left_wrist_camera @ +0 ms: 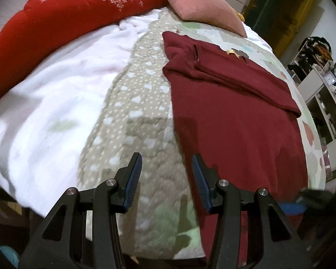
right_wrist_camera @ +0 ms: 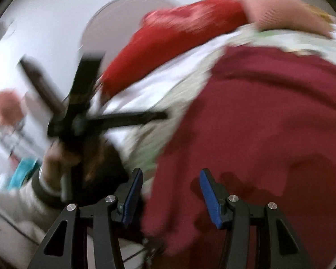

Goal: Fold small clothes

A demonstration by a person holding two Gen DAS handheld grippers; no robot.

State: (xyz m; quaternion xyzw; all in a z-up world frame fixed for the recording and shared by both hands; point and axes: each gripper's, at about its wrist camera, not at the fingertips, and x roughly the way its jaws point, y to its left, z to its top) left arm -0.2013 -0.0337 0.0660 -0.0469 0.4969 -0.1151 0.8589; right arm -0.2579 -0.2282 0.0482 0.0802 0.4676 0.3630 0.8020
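A dark red garment point(left_wrist_camera: 230, 103) lies spread on the bed, with a sleeve folded across its upper part and a small label at the collar. It also fills the right of the blurred right wrist view point(right_wrist_camera: 257, 134). My left gripper point(left_wrist_camera: 166, 159) is open and empty, hovering over the garment's near left edge and the patterned bedcover. My right gripper point(right_wrist_camera: 171, 172) is open and empty above the garment's near left edge. The other hand-held gripper point(right_wrist_camera: 78, 116) with the hand holding it shows at the left of the right wrist view.
The bed has a beige dotted quilt point(left_wrist_camera: 132, 103), a white blanket point(left_wrist_camera: 56, 89) at left, a bright red duvet point(left_wrist_camera: 67, 11) and a pink pillow point(left_wrist_camera: 203, 6) at the far end. Shelves with clutter point(left_wrist_camera: 320, 78) stand to the right of the bed.
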